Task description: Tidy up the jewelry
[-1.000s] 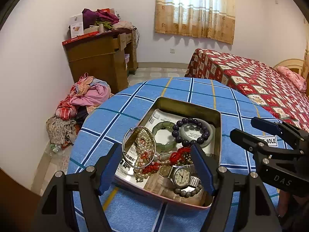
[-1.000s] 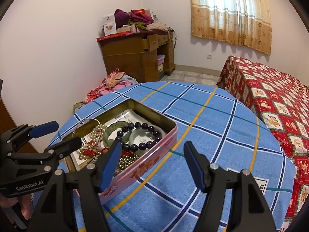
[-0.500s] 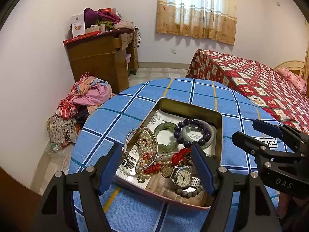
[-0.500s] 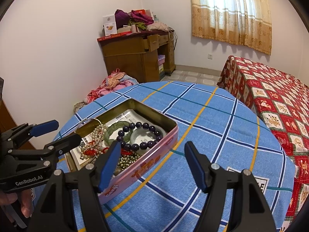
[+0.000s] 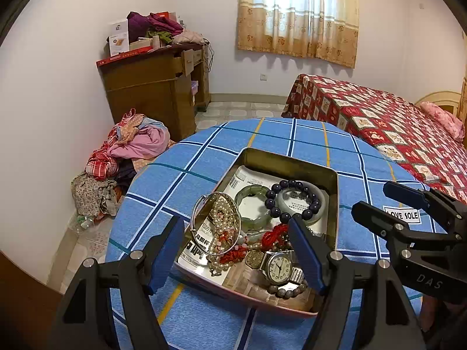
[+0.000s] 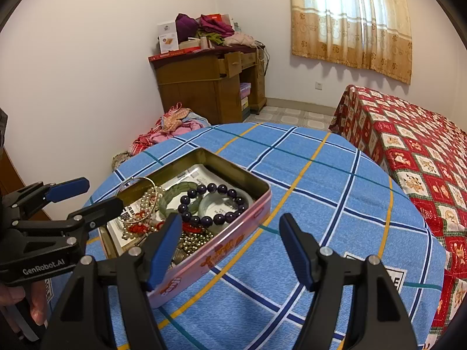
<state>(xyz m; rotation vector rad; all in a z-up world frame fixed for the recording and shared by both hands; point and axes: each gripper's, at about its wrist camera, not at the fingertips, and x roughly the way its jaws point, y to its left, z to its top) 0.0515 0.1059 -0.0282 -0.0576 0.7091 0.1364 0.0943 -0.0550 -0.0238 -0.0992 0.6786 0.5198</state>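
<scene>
A round table under a blue plaid tablecloth (image 6: 335,180) stands near a red patterned bed (image 6: 408,134), a brown wooden desk (image 6: 204,87) and beige curtains (image 6: 350,20).

Jewelry (image 5: 271,204) in tin (image 5: 292,163) on table (image 5: 186,175)

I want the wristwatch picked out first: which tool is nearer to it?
Left. The left tool hangs open just above the wristwatch; the right tool is off to its right.

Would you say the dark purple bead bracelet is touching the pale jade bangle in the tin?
Touching. The left wrist view shows the purple bead bracelet lying across the pale jade bangle, its beads resting on the bangle's rim with no gap.
</scene>
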